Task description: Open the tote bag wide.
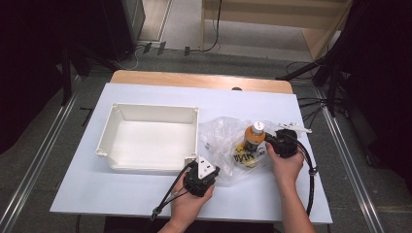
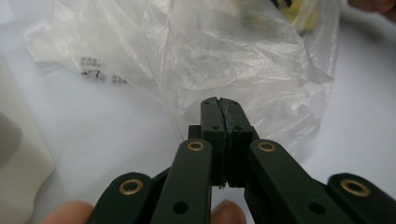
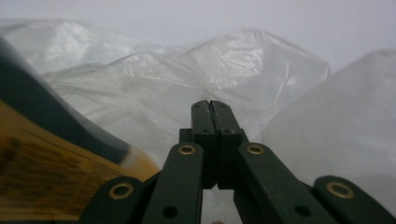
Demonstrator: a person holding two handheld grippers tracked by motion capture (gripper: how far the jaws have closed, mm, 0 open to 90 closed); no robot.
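A clear plastic bag (image 1: 221,133) lies on the white table, right of a white tray (image 1: 148,108). Inside it an orange bottle (image 1: 253,136) with a white cap and a yellow-black label lies tilted. My left gripper (image 1: 212,167) sits at the bag's near left corner. In the left gripper view its jaws (image 2: 218,103) are shut, with the bag's film (image 2: 224,51) bunched into their tip. My right gripper (image 1: 270,141) is at the bag's right side, next to the bottle's cap. It is shut (image 3: 210,106) against the film (image 3: 243,60), with the bottle (image 3: 51,172) close on its left.
The tray is empty, and its corner (image 2: 18,154) stands just left of my left gripper. A small white part (image 1: 296,127) lies behind the right gripper. Cables trail from both grippers toward the near table edge. A wooden strip (image 1: 201,80) borders the far edge.
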